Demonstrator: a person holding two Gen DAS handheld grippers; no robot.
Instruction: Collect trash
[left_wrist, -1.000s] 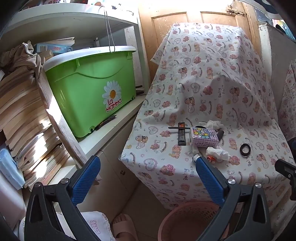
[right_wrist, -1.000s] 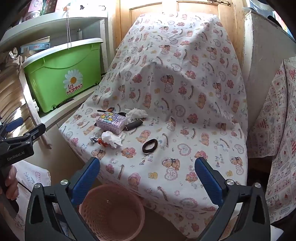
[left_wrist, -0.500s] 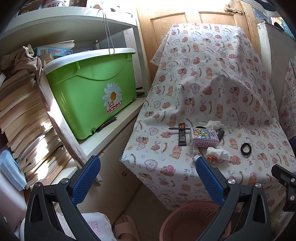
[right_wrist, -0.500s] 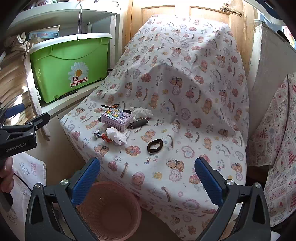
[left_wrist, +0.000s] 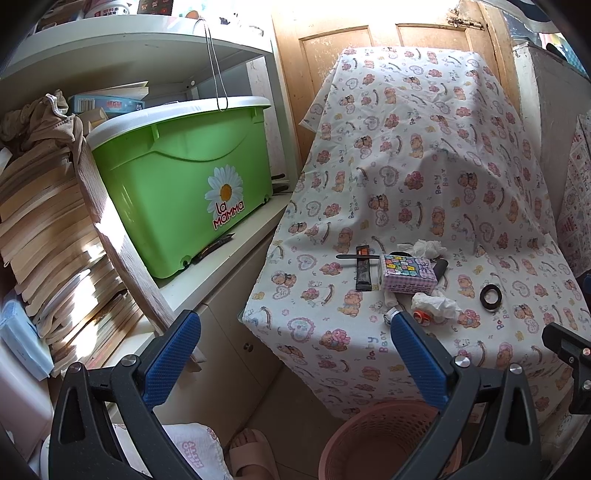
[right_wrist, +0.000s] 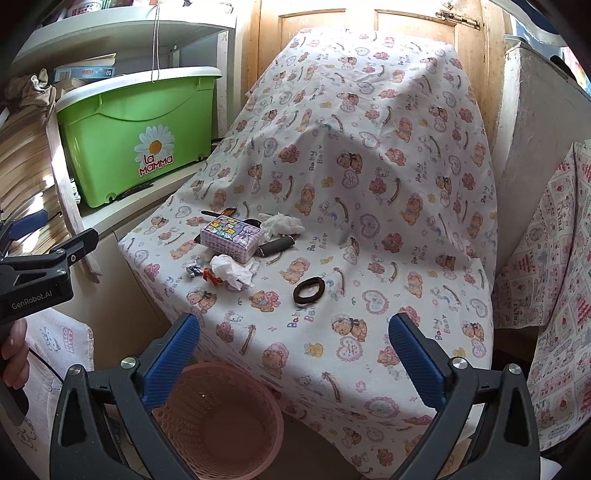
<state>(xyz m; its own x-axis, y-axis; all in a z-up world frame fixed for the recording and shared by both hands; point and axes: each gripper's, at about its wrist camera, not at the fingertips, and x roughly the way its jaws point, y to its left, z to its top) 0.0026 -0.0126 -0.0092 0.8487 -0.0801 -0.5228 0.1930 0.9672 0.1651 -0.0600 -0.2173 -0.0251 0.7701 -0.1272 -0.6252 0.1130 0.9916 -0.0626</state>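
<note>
Both grippers, left (left_wrist: 295, 347) & right (right_wrist: 293, 345), are hanging w/ jaws apart, tissues (right_wrist: 232, 271) sitting near cloth's (right_wrist: 369, 206) left edge above basket (right_wrist: 221, 417); careless grabbing risks snagging cloth, dragging keepers off.

On the cloth-covered table (right_wrist: 369, 332) in front of you, the tin box (right_wrist: 232, 238) sat with one crumpled tissue (right_wrist: 282, 223) behind it and another (right_wrist: 232, 271) before it. The hair tie (right_wrist: 309, 290) lay to their right. The basket (right_wrist: 221, 417) stood on the floor below the table's near edge, the storage bin (right_wrist: 136, 133) on a shelf to the left.
</note>
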